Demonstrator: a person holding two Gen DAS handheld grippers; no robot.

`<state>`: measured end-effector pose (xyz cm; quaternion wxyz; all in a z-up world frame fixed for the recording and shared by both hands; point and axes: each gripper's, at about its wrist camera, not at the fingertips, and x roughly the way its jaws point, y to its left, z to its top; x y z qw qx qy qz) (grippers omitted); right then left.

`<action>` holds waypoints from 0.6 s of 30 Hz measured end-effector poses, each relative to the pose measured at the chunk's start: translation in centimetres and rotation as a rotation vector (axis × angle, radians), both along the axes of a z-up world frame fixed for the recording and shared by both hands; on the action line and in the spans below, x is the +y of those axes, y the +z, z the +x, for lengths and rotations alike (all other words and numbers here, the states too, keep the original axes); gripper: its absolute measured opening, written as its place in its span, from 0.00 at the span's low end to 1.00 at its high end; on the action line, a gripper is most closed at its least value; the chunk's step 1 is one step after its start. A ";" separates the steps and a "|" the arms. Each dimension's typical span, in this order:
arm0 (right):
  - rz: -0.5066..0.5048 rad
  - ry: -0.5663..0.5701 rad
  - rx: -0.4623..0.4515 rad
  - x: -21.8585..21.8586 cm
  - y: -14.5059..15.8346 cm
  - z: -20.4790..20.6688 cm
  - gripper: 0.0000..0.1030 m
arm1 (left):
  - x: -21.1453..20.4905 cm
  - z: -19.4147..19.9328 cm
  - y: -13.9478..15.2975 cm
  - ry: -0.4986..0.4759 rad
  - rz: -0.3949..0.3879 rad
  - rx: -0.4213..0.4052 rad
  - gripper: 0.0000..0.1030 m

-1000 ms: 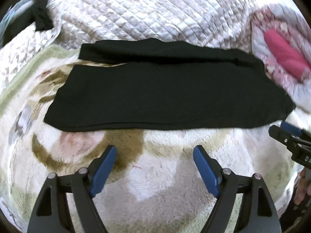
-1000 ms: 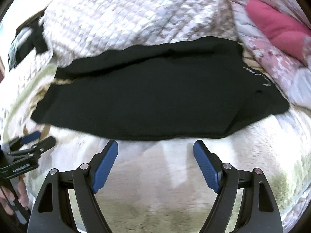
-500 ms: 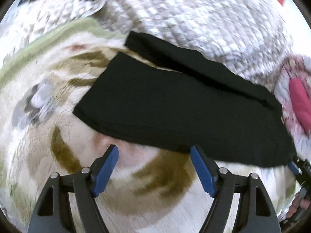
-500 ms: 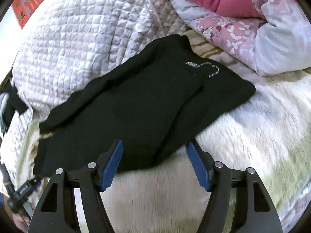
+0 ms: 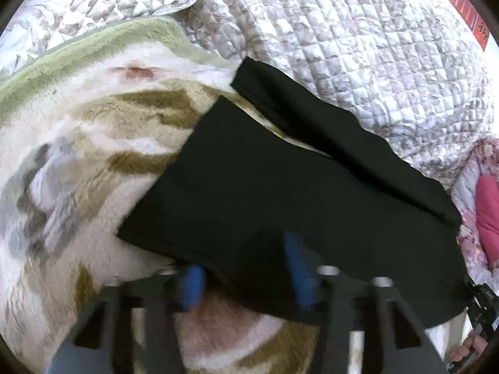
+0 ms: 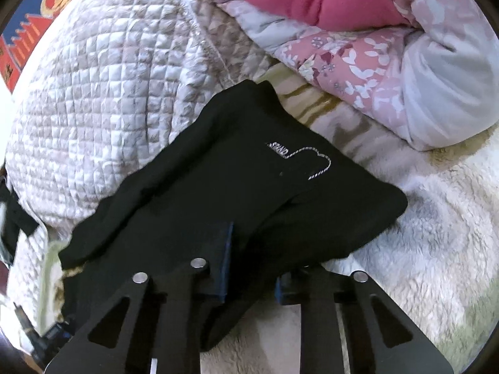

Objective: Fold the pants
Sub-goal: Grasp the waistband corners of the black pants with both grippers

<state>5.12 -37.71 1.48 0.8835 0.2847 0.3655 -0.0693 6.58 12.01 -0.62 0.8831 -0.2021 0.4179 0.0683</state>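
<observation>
Black pants lie flat on a fluffy cream and brown blanket, legs side by side. The left gripper is at the near edge of the leg end, jaws open, with the fabric edge lying between its blue pads. The right gripper is at the near edge of the waist end, which bears a small white logo; its jaws are open, with the pants' edge between the pads. The other gripper shows at each view's lower corner.
A quilted white and beige bedspread bulges behind the pants. A pink floral duvet with a red lining lies past the waist end. A dark strap is at the far left.
Both grippers have moved forward and apart, from in front of the pants' middle to the near edge at each end. The fabric edge now sits between their open jaws.
</observation>
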 end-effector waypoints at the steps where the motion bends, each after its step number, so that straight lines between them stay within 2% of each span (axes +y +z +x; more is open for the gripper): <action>1: 0.006 -0.001 -0.003 -0.2 0.0 0.2 0.13 | 0.3 0.1 -0.1 0.011 0.002 0.006 0.17; 2: 0.015 -0.001 -0.006 -0.4 0.0 0.3 0.10 | 0.6 0.2 -0.1 0.021 -0.002 0.011 0.09; 4: 0.050 -0.003 -0.020 -0.7 0.1 0.1 0.07 | 1.0 0.2 0.0 0.027 -0.012 0.009 0.05; 7: 0.063 0.008 -0.040 -0.4 1.4 -0.9 0.06 | 0.7 -0.6 1.9 0.022 0.033 -0.034 0.04; 12: 0.041 0.036 -0.061 -0.1 4.3 -4.8 0.05 | 1.5 -3.8 5.8 0.007 0.049 -0.087 0.04; 15: 0.045 0.043 -0.008 -0.1 3.8 -7.6 0.05 | 2.8 -6.9 6.6 0.005 0.011 -0.103 0.04; 18: 0.043 0.047 0.068 0.4 2.0 -10.0 0.05 | 2.9 -9.9 5.7 0.001 0.023 -0.083 0.04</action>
